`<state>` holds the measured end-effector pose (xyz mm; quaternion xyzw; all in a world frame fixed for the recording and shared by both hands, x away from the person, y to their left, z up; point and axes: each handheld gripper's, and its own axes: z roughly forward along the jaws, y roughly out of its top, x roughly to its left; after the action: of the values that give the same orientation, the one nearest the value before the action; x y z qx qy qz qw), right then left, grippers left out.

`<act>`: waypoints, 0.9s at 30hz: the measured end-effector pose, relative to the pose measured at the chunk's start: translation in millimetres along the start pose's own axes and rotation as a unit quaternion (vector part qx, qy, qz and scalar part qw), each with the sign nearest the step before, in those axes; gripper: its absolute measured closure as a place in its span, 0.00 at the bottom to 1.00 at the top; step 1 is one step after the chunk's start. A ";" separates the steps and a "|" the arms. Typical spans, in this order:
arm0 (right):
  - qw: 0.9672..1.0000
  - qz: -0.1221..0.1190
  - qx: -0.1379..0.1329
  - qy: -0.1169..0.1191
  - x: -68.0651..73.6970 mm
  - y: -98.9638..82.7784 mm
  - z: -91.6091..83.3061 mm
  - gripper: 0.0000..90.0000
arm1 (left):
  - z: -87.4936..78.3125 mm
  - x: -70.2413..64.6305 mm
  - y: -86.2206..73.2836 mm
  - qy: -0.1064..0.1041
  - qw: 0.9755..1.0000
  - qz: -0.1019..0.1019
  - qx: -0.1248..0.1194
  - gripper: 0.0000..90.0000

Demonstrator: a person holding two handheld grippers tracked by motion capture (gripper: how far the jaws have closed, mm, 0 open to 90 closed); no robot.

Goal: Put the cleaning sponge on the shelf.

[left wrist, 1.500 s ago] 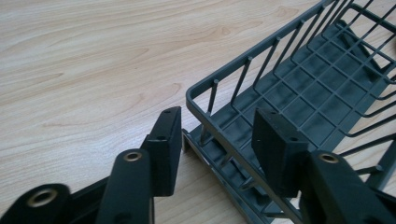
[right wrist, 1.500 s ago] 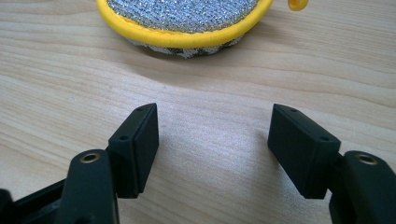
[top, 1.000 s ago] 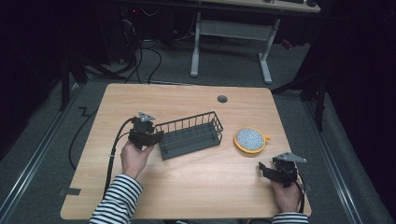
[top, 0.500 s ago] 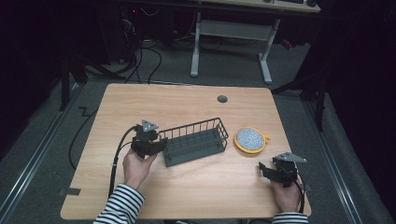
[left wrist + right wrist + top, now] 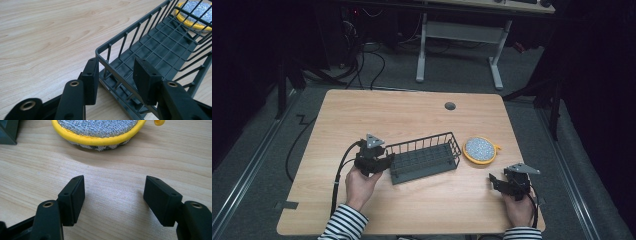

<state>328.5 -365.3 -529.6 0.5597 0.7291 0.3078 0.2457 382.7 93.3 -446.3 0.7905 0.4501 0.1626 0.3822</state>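
Note:
A dark grey wire basket (image 5: 424, 160) lies near the middle of the wooden table (image 5: 412, 112). My left gripper (image 5: 388, 162) is at its left end. In the left gripper view the basket's end wall (image 5: 117, 67) runs between the two jaws, one outside and one inside, and my left gripper (image 5: 116, 75) is closed on it. A round silver scrubber with a yellow rim (image 5: 479, 148) lies just right of the basket. My right gripper (image 5: 493, 181) rests near the front right corner, open over bare wood (image 5: 113, 197), with the scrubber (image 5: 97, 127) a short way ahead of it.
A dark cable hole (image 5: 450, 106) sits near the table's far edge. Cables trail off the left side onto the floor. A desk frame (image 5: 457, 45) stands beyond the table. The scrubber (image 5: 197, 10) shows through the basket's far wires.
My left gripper and the basket have shifted together toward the near side and slightly right. The right gripper and the scrubber have stayed put.

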 end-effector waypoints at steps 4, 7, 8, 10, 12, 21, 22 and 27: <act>1.000 -0.001 -0.001 0.000 -0.1 0.0 0.1 0.38 | -0.7 -1.4 -1.3 -0.004 1.000 0.002 -0.001 0.63; 1.000 -0.001 -0.001 0.000 -0.1 0.0 0.1 0.38 | -0.9 -0.9 -2.5 -0.007 1.000 -0.002 -0.006 0.63; 1.000 -0.001 0.000 0.000 0.0 0.0 0.1 0.38 | -1.0 0.0 -3.5 -0.015 1.000 -0.003 -0.009 0.60; 1.000 -0.001 -0.001 0.000 -0.1 0.0 0.1 0.38 | -1.6 1.5 -4.5 -0.020 1.000 -0.008 -0.014 0.55; 1.000 -0.001 -0.001 0.000 -0.1 0.0 0.1 0.38 | -4.0 3.3 -5.3 -0.024 0.999 -0.014 -0.018 0.49; 1.000 -0.001 -0.001 0.000 -0.1 0.1 0.2 0.38 | -29.5 22.1 -22.0 -0.012 0.998 -0.033 -0.059 0.41; 1.000 -0.002 -0.001 0.002 0.0 0.1 0.2 0.38 | -30.2 24.8 -24.9 -0.009 0.998 -0.034 -0.060 0.41; 1.000 -0.014 0.000 0.015 1.1 0.2 0.2 0.38 | -22.3 45.6 -50.7 0.042 0.998 -0.037 -0.036 0.41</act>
<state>328.5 -364.2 -529.6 0.5451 0.7403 0.3125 0.2393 364.3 157.0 -473.7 0.7512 0.4887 0.1974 0.3973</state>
